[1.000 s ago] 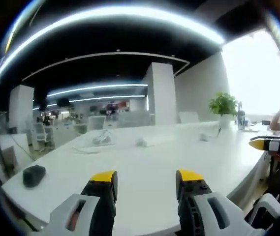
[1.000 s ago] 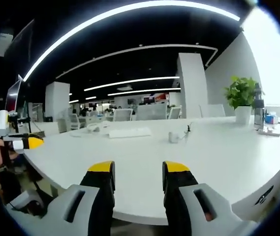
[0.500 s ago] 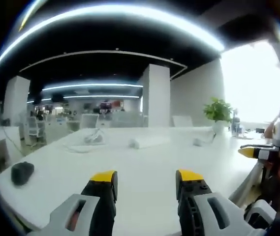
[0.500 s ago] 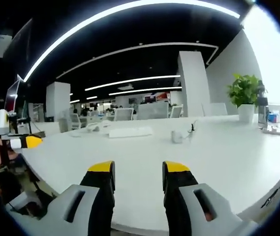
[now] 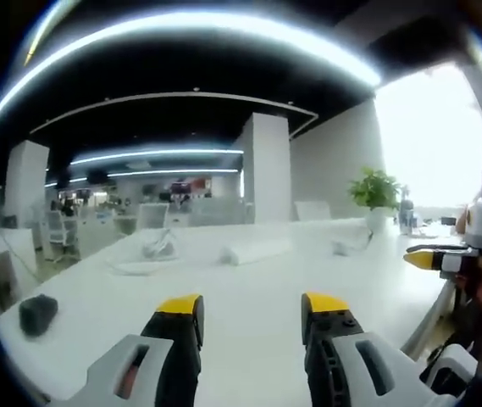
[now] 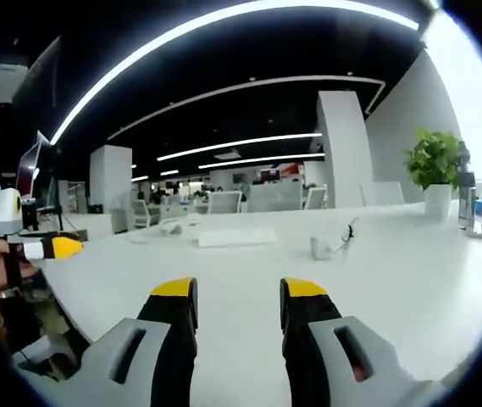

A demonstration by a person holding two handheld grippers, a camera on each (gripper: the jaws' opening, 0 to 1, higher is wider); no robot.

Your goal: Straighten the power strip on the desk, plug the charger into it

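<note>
**Both claws open over the tabletop, strip and charger far ahead**

A wide white tabletop (image 5: 249,288) runs away from both cameras. In the left gripper view the left claw (image 5: 252,307) stands with its yellow-tipped jaws parted and nothing between them; the right claw (image 5: 423,259) shows at the right edge of that view. In the right gripper view the right claw (image 6: 238,291) is likewise parted and holds nothing, and the left claw (image 6: 54,247) pokes in from the left.

A plant (image 6: 434,161) in a white pot stands far off on the right. The strip (image 6: 235,237), long and white, lies well beyond the right claw, slightly left of its line. The charger (image 6: 321,247), a small white block with a cable, sits well apart to the strip's right. A dark lump (image 5: 37,313), too blurred to tell, rests on the tabletop left of the left claw.
</note>
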